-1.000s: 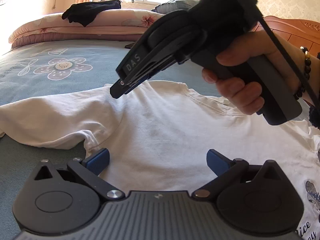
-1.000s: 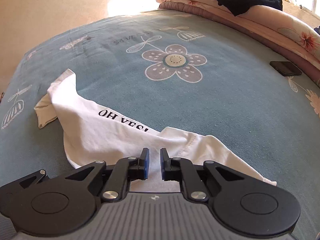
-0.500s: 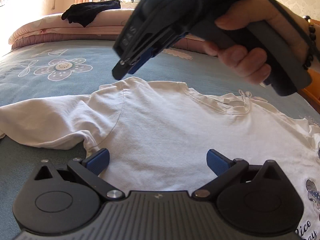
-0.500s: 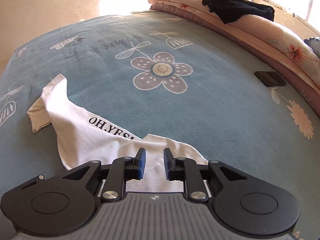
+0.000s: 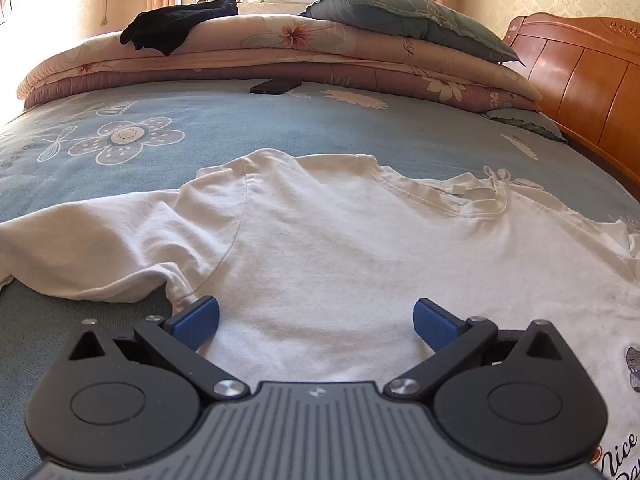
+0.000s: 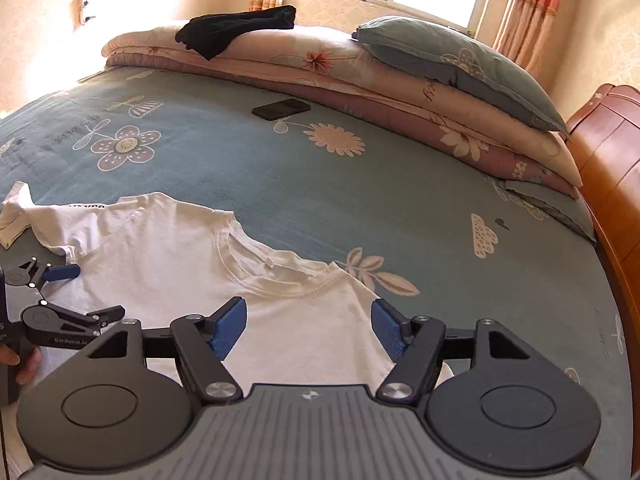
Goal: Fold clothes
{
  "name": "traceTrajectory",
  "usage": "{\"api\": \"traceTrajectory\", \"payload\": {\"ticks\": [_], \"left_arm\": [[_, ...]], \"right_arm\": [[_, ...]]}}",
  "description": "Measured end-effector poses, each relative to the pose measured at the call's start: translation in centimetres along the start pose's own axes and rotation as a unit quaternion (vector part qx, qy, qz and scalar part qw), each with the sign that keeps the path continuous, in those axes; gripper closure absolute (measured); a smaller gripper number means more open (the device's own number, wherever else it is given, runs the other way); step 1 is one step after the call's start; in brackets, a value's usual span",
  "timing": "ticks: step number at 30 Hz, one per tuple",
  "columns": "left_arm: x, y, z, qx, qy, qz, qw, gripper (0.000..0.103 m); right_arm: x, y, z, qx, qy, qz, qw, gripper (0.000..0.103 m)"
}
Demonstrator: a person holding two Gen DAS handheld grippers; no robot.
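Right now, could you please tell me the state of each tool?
Left tool: open, holding nothing, hovering over the white T-shirt.
Right tool: jaws opening, nothing between them, above the T-shirt near its collar.

Your left gripper's (image 6: 86,294) handle and the white T-shirt's (image 5: 340,248) printed lettering are cut off by the frame edges.

The white t-shirt (image 5: 340,256) is lying spread out flat-ish on the near side of the blue flowered bedspread, collar pointing toward the far side, its left sleeve rumpled and trailing off to the left, with some dark printed lettering near the right edge.
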State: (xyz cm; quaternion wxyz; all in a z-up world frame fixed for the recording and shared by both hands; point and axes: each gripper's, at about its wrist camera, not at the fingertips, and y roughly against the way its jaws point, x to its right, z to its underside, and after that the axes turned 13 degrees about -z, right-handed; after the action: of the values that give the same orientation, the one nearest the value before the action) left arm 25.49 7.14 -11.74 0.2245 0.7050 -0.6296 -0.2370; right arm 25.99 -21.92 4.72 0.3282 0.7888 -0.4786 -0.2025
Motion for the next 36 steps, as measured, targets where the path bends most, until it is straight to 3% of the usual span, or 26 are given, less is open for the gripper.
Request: {"api": "traceTrajectory", "payload": {"ticks": [5,9,11,20,22,23,24,27,32,33,35,36], "left_arm": [[-0.3,0.0,0.1,0.001,0.006,0.005,1.0,0.001],[0.1,-0.1,0.0,-0.001,-0.005,-0.004,1.0,0.001],[0.3,-0.1,0.1,-0.001,-0.011,-0.008,0.9999,0.001],[-0.1,0.0,0.1,0.0,0.0,0.001,1.0,0.001],[-0.1,0.0,0.1,0.001,0.001,0.001,1.0,0.001],[-0.1,0.0,0.1,0.001,0.001,0.001,1.0,0.001],[-0.1,0.0,0.1,0.001,0.001,0.001,1.0,0.001],[0.0,0.0,0.1,0.001,0.001,0.001,1.0,0.001],[-0.1,0.0,0.1,0.001,0.002,0.002,1.0,0.001],[-0.1,0.0,0.1,0.001,0.002,0.002,1.0,0.001],[-0.2,0.0,0.1,0.001,0.003,0.003,1.0,0.001],[-0.2,0.0,0.1,0.001,0.003,0.003,1.0,0.001]], "right_arm": [[6.1,-1.4,4.2,0.03,-0.11,-0.016,0.993,0.029],[11.3,-5.3,4.6,0.044,-0.13,0.013,0.99,0.031],[13.8,-7.4,4.6,0.036,-0.111,0.03,0.993,0.031],[19.6,-13.0,7.7,-0.051,-0.085,-0.031,0.995,0.034],[19.3,-12.7,8.1,-0.041,-0.075,-0.03,0.996,0.058],[19.0,-12.5,8.2,-0.032,-0.067,-0.024,0.997,0.096],[18.9,-12.3,8.3,-0.024,-0.061,-0.015,0.998,0.099],[18.7,-12.4,8.1,-0.011,-0.049,0.017,0.999,0.1],[17.7,-13.6,7.6,-0.027,-0.045,0.09,0.995,0.098],[17.5,-13.3,7.3,-0.022,-0.048,0.105,0.993,0.091],[16.9,-11.8,6.6,0.006,-0.061,0.103,0.993,0.089],[16.6,-11.0,6.4,0.013,-0.072,0.082,0.994,0.085]]}}
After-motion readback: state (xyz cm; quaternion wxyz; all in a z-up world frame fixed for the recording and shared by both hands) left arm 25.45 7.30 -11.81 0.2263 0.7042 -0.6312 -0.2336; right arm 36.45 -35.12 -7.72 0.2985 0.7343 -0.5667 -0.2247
